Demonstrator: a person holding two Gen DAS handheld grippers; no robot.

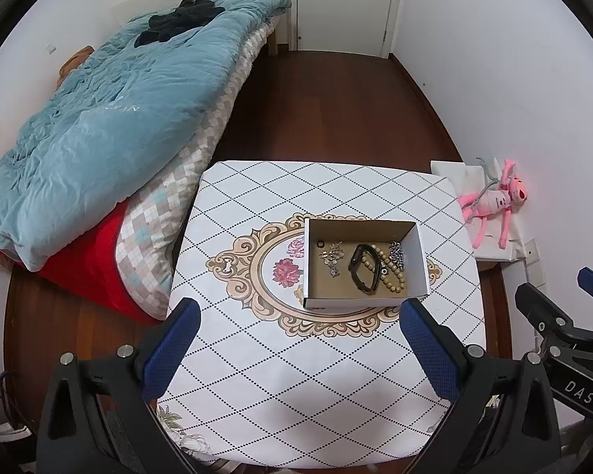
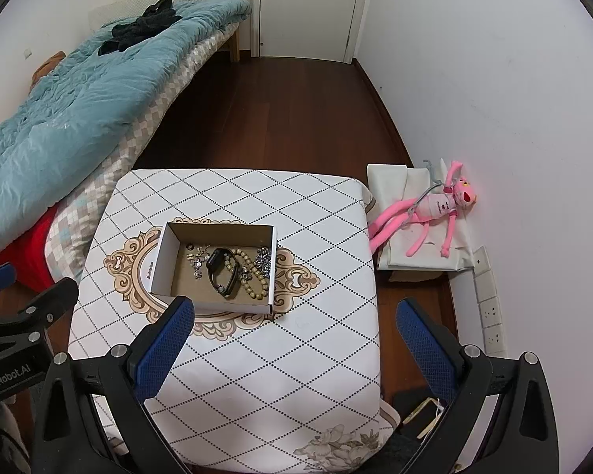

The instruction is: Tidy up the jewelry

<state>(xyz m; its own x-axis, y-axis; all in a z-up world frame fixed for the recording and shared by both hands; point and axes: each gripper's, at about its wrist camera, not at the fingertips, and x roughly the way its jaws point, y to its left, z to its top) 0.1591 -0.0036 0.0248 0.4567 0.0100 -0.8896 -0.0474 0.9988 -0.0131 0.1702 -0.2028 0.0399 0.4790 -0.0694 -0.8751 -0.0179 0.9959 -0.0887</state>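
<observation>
Both my jaws gape wide and hold nothing: left gripper (image 1: pixel 298 324) and right gripper (image 2: pixel 294 322) hang above the near part of the table (image 1: pixel 296 387). The box (image 1: pixel 419 264) sits mid-table on the cloth's medallion, and inside it (all loose on the floor) lie a black band (image 1: pixel 363 268), beads (image 1: pixel 391 274), a chain (image 1: pixel 397 254) and small silver bits (image 1: pixel 333 258).

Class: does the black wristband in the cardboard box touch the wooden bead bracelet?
Touching. In the left wrist view the black wristband lies across the wooden bead bracelet, overlapping its beads inside the cardboard box.
</observation>
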